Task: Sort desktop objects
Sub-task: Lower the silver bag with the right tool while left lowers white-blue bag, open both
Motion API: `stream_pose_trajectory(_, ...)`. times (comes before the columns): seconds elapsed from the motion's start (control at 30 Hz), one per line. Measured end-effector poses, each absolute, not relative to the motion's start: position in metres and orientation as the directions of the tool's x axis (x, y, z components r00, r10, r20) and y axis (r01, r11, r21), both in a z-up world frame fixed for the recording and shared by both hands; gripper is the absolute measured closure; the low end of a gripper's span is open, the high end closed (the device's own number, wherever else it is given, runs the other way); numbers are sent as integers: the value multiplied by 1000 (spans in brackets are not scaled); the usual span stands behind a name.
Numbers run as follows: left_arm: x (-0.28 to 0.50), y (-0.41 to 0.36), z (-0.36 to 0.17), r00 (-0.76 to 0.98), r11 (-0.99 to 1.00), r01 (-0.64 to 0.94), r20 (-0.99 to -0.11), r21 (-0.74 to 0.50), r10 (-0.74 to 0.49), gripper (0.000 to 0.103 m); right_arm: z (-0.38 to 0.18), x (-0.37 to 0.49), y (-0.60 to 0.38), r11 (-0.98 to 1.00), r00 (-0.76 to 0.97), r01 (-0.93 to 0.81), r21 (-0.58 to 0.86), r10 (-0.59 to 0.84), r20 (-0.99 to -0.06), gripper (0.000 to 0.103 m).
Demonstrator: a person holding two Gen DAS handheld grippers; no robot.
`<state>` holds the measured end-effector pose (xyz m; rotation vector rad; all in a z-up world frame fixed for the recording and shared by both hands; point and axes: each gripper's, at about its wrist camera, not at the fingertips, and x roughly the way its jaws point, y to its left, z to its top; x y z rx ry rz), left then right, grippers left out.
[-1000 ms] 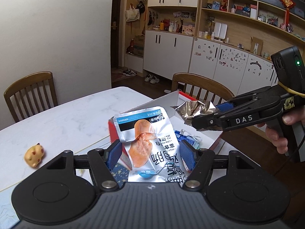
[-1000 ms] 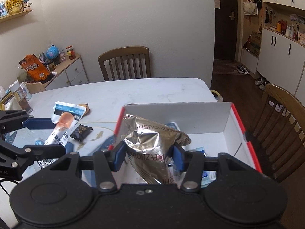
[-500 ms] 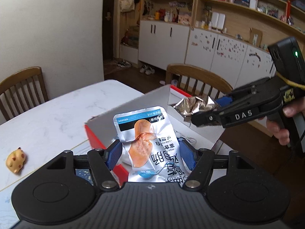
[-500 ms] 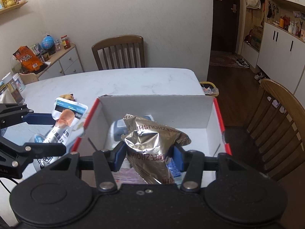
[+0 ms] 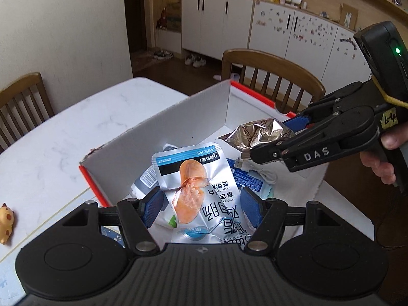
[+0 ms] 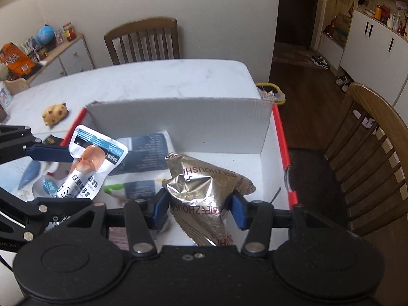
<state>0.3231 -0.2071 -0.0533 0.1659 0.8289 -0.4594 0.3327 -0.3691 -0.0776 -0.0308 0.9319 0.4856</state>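
The white snack pouch point(image 5: 196, 178) is being clamped by the left gripper point(image 5: 201, 204) over the red-edged box point(image 5: 178, 117), while the silver foil packet point(image 6: 204, 191) is being pinched by the right gripper point(image 6: 200, 210) at the box's right side.

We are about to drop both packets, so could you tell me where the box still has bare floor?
The box floor is bare along its red right wall, beside the silver bag. The left half is crowded with packets.

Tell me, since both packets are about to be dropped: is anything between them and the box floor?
No barrier: the box is open-topped. Below the chicken-breast pouch and foil bag lie only earlier-sorted packets.
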Motion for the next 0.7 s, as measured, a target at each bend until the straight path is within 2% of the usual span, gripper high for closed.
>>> stream_pose_trajectory(0.7, 358, -229, -85, 502, 878, 478, -826, 18, -256, 37, -117, 378, -343, 899, 415, -420, 127, 315, -853, 53)
